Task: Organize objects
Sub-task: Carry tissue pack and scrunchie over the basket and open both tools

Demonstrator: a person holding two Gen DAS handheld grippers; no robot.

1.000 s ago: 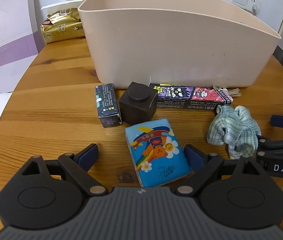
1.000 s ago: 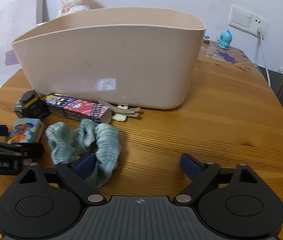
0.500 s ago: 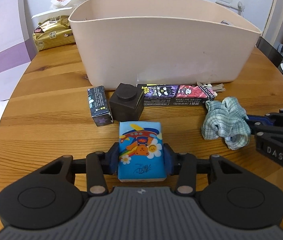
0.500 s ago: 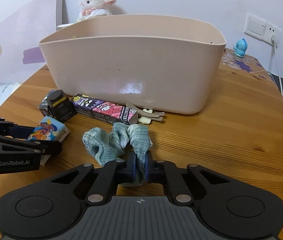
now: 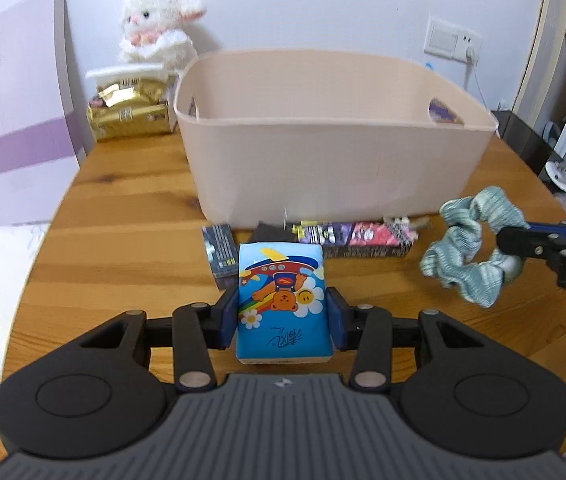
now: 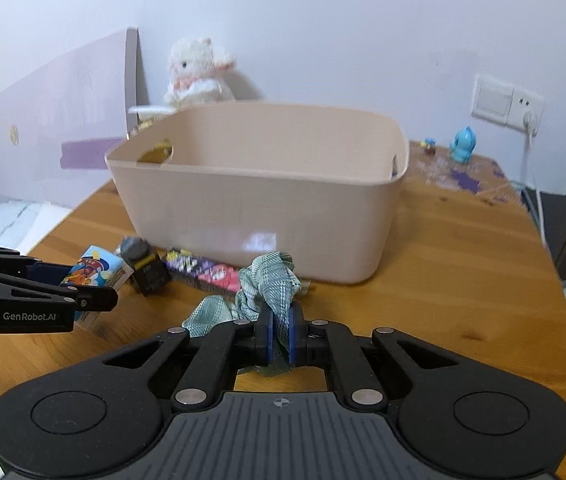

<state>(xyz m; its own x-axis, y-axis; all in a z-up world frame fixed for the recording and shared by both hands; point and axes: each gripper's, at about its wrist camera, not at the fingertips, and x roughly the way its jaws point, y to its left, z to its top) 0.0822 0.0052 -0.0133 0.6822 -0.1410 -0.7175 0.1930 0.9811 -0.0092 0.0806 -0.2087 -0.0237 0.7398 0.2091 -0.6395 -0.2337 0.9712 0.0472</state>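
Note:
My left gripper [image 5: 282,320] is shut on a blue cartoon tissue pack [image 5: 281,300] and holds it above the table. It also shows in the right wrist view [image 6: 97,266]. My right gripper [image 6: 279,334] is shut on a green checked scrunchie [image 6: 269,288], lifted off the table; the scrunchie also shows in the left wrist view [image 5: 471,248]. The beige bin [image 5: 335,136] stands behind, open at the top. A small dark box [image 5: 221,250], a dark cube [image 6: 145,266] and a long cartoon box [image 5: 355,236] lie on the table in front of the bin.
A gold packet [image 5: 129,114] and a white plush lamb [image 5: 157,24] sit behind the bin at the left. A hair clip [image 5: 407,222] lies by the long box. A blue figurine [image 6: 461,146] stands at the back right. The round wooden table [image 6: 463,264] ends close at both sides.
Both grippers closed on their objects, the left on the tissue pack and the right on the scrunchie, then rose with them off the table, so the bin's inside now shows.

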